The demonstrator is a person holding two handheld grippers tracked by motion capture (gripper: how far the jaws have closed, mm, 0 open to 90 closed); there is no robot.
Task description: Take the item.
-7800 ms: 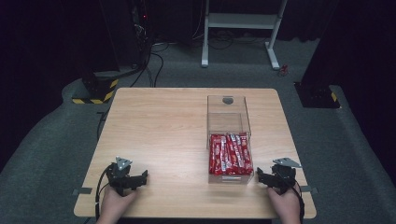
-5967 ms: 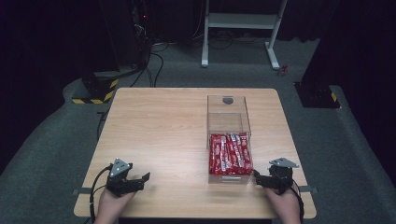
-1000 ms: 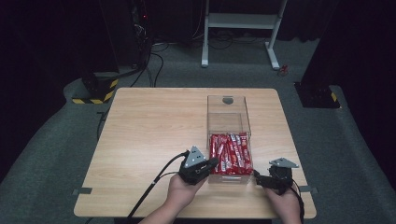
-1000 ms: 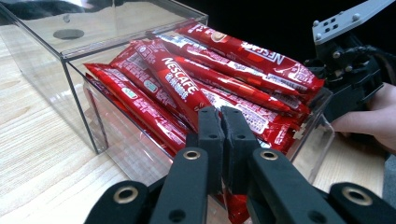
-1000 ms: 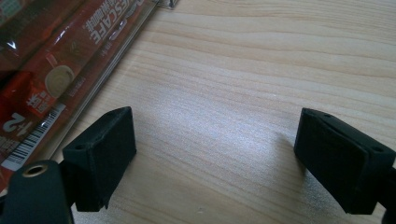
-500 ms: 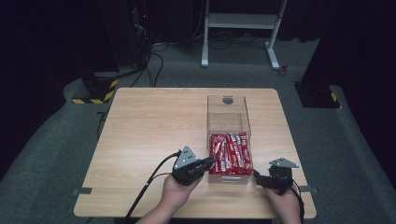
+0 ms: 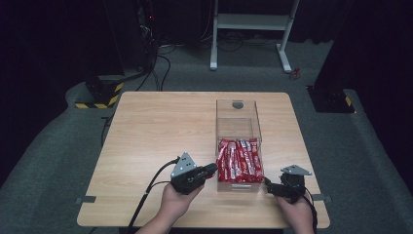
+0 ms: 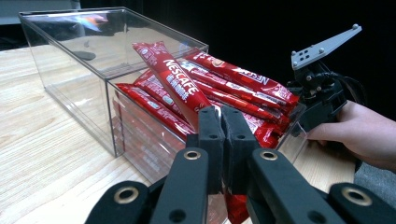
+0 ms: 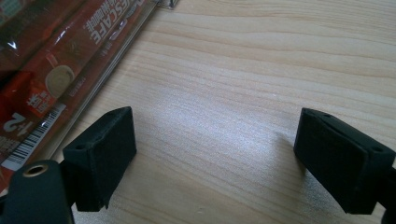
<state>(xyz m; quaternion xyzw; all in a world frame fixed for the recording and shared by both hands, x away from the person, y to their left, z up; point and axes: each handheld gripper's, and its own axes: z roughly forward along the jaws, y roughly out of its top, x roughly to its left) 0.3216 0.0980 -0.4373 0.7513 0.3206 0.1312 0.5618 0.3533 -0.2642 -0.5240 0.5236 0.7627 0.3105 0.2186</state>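
A clear plastic box (image 7: 238, 109) stands right of the table's middle, its near half packed with red Nescafe stick sachets (image 7: 239, 160). At the box's front left corner, my left gripper (image 7: 210, 170) is shut on one sachet. In the left gripper view that sachet (image 8: 175, 86) slants up out of the pile, its lower end pinched at my left gripper (image 8: 222, 116). My right gripper (image 7: 269, 185) rests on the table at the box's front right corner. Its jaws (image 9: 215, 154) stand wide apart over bare wood, beside the box wall (image 9: 107, 70).
The far half of the box (image 8: 74, 56) holds no sachets. The wooden table (image 7: 160, 126) stretches bare to the left and behind the box. A cable (image 7: 151, 187) trails from my left gripper toward the front edge. The other hand's gripper (image 8: 317, 93) sits beyond the pile.
My left hand came from the table's front left over to the box and closed on a sachet. Over the last second it drew slightly left and up with it. The right hand stayed put.
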